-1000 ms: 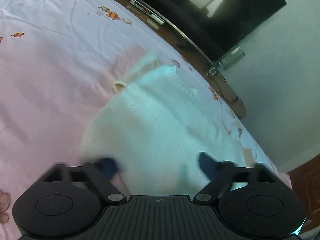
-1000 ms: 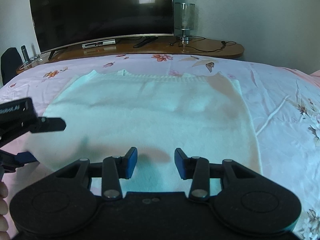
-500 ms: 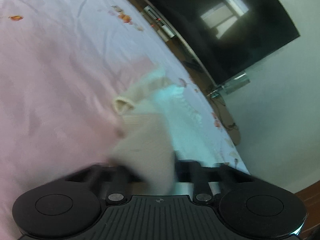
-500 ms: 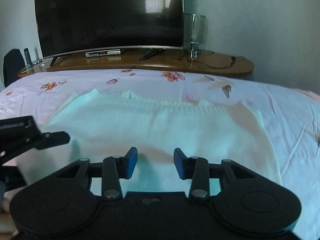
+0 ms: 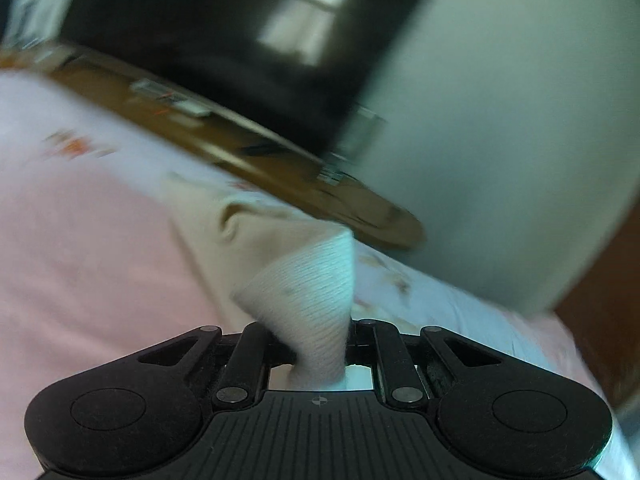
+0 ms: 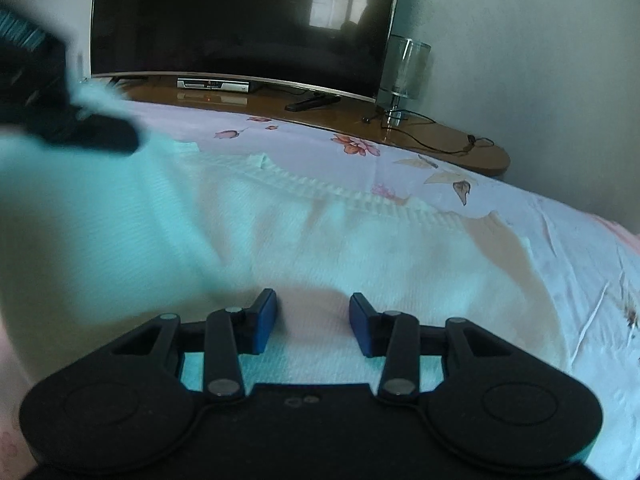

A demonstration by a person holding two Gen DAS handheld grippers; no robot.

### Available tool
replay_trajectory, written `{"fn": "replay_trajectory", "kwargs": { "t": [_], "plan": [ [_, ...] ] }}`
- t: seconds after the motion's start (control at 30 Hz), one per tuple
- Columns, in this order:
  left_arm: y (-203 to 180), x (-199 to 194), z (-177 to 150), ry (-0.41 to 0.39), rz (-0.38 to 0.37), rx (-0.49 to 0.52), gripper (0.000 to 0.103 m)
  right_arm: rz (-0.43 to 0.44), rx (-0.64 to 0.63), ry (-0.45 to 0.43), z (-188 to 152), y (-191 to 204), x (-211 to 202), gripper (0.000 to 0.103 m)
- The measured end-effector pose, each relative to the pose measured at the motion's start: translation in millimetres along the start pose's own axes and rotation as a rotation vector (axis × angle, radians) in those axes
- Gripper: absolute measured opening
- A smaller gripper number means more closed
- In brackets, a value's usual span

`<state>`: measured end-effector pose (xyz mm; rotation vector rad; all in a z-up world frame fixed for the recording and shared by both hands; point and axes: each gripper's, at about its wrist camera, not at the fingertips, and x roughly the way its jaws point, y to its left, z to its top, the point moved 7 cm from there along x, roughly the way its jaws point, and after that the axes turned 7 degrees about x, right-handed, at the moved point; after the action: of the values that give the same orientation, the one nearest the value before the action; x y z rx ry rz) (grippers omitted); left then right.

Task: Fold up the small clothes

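- We see the left tool (image 5: 320, 344) pinching a bunched corner of the white knit sweater (image 5: 308, 300); the cloth rises out from between its closed fingers in a twisted cone, lifted off the bed (image 5: 80, 264).
- The left view is blurred — the fingertips themselves are hidden behind the fabric.
- In the right view the sweater (image 6: 360, 248) lies spread on the bed (image 6: 580, 248), its ribbed hem on the far side, toward the television (image 6: 240, 20).
- Its left part is raised and smeared with blur, and the left tool (image 6: 72, 120) shows there as a dark shape at the upper left, above the lifted cloth.
- The right tool (image 6: 313, 326) sits low over the near part of the sweater, its blue pads (image 6: 264, 320) spread apart with bare knit between them — we cannot tell whether they touch the cloth.
- Beyond the bed a wooden TV stand (image 6: 440, 136) carries the television, a set-top box (image 6: 218, 85), a remote (image 6: 310, 103) and a glass lamp (image 6: 404, 76).
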<state>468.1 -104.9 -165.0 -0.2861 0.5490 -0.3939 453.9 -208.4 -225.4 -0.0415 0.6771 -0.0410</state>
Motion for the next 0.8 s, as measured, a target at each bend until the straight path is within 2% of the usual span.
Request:
{"fn": "replay_trajectory", "kwargs": {
  "t": [0.1, 0.2, 0.3, 0.4, 0.5, 0.53, 0.6, 0.63, 0.67, 0.73, 0.8],
  "plan": [
    [-43.0, 21.9, -8.6, 0.082, -0.088, 0.083, 0.013, 0.044, 0.108, -0.008, 2.2, -24.0, -13.0, 0.037],
    [-71.1, 35.7, -30.8, 0.166, -0.156, 0.11, 0.013, 0.016, 0.208, -0.016, -5.0, -67.8, -33.5, 0.037],
    [-88.2, 41.2, -58.3, 0.256, -0.209, 0.095, 0.013, -0.018, 0.275, 0.003, -18.3, -114.2, -52.7, 0.036],
    [-100.0, 35.6, -78.2, 0.299, -0.221, 0.147, 0.014, -0.029, 0.344, 0.018, -28.9, -148.7, -70.6, 0.038],
    [-103.6, 23.4, -71.8, 0.308, -0.227, 0.169, 0.015, 0.012, 0.451, 0.031, -34.9, -170.0, -83.5, 0.04],
    [-104.3, 16.6, -71.4, 0.317, -0.23, 0.181, 0.018, 0.023, 0.473, 0.034, -35.9, -172.8, -86.2, 0.04],
    [-105.4, 1.0, -70.5, 0.343, -0.252, 0.177, 0.062, 0.06, 0.533, 0.037, -35.0, -177.2, -90.2, 0.041],
    [-103.6, -7.3, -71.9, 0.338, -0.246, 0.179, 0.071, 0.082, 0.562, 0.04, -33.1, -177.1, -91.3, 0.041],
    [-100.1, -15.0, -68.0, 0.319, -0.234, 0.177, 0.076, 0.099, 0.579, 0.041, -29.6, -177.5, -91.2, 0.041],
    [-94.2, -26.9, -59.5, 0.293, -0.233, 0.16, 0.076, 0.118, 0.595, 0.038, -22.9, -174.9, -91.1, 0.043],
    [-78.7, -30.3, -46.2, 0.27, -0.184, 0.144, 0.076, 0.134, 0.589, 0.045, -17.8, -169.7, -88.6, 0.043]
  ]
}}
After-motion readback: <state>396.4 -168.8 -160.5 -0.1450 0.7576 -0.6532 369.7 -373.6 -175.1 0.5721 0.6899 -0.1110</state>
